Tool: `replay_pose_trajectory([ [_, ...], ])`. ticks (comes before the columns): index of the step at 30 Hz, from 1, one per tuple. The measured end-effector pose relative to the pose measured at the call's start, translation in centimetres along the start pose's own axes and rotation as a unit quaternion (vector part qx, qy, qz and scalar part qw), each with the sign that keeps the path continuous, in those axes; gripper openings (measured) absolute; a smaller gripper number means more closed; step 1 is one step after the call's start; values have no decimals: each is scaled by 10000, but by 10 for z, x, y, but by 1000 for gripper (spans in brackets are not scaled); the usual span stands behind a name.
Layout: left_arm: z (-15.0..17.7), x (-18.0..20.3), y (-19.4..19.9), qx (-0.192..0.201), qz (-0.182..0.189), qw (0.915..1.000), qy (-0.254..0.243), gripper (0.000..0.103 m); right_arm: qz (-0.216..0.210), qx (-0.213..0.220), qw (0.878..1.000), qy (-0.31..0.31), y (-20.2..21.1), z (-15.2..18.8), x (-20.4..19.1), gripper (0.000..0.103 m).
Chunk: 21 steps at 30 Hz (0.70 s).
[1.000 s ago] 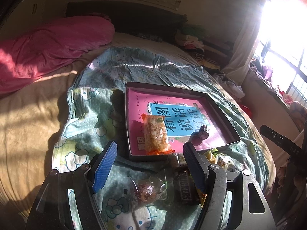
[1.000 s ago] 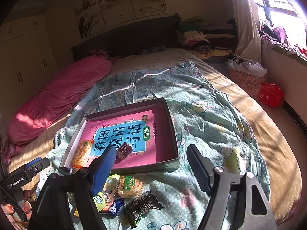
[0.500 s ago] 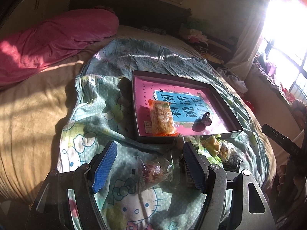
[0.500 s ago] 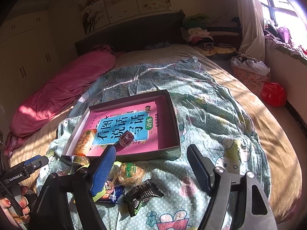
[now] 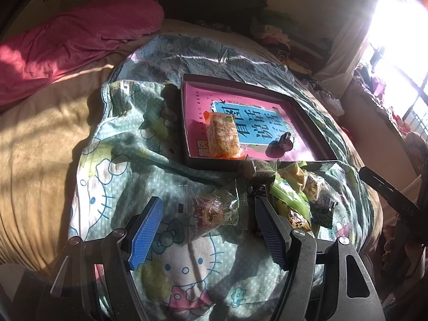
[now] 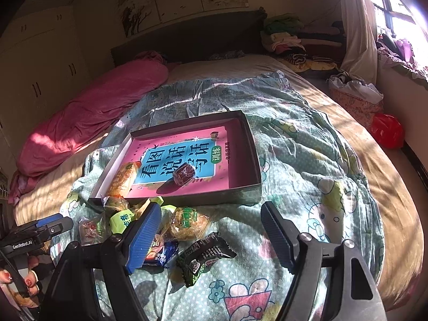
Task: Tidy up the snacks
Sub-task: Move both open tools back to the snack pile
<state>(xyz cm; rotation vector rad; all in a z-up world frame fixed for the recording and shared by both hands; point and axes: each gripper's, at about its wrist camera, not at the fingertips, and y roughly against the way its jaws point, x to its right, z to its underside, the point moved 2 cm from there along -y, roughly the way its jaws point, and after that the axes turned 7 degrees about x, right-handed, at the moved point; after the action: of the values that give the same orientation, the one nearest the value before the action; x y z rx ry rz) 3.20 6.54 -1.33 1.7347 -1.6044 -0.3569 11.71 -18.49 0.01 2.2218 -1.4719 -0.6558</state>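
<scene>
Nearest the left wrist camera, the left gripper [image 5: 207, 231] has its fingers spread wide and holds nothing. Between them, lower down on the Hello Kitty blanket [image 5: 120, 160], lies a clear bag of red-and-green snacks [image 5: 214, 211]; the fingers appear to hang above it, and contact cannot be told from this view. The right-hand finger [image 5: 272, 235] overlaps the edge of a heap of wrappers just beside the bag, with a green packet [image 5: 289, 198] on top.

In the right wrist view, the right gripper [image 6: 211, 234] is also wide open and empty, above the blanket. Its blue-padded finger [image 6: 143, 236] sits in front of the snack pile: a blue packet [image 6: 160, 254] under it, a round cake in a clear wrapper [image 6: 187, 223] beside that, and a black wrapper [image 6: 206, 254] lying in the gap between the fingers, not touched. The left gripper shows at the left edge of this view, with the person's hand [image 6: 18, 283], nails painted red, below it.

Farther on, just past the pile, a shallow dark box [image 6: 248, 133] with a pink printed bottom rests on the blanket. Inside it are an orange snack pack [image 6: 123, 180] at the near left corner and a small dark red wrapped sweet [image 6: 183, 174] near the middle, apart from each other.

Beyond the box, a pink quilt [image 6: 88, 115] lies bunched along the far left of the bed [image 6: 388, 187].
</scene>
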Motion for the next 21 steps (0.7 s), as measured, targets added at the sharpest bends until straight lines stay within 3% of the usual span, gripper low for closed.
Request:
replay_pose_trajectory([
  [11, 10, 9, -8, -247, 47, 9995, -179, 73, -9, -124, 9999, -4, 5, 11, 3, 77],
  [21, 17, 10, -18, -376, -16, 9989, -293, 73, -44, -500, 9987, 50, 1, 35, 3, 77],
])
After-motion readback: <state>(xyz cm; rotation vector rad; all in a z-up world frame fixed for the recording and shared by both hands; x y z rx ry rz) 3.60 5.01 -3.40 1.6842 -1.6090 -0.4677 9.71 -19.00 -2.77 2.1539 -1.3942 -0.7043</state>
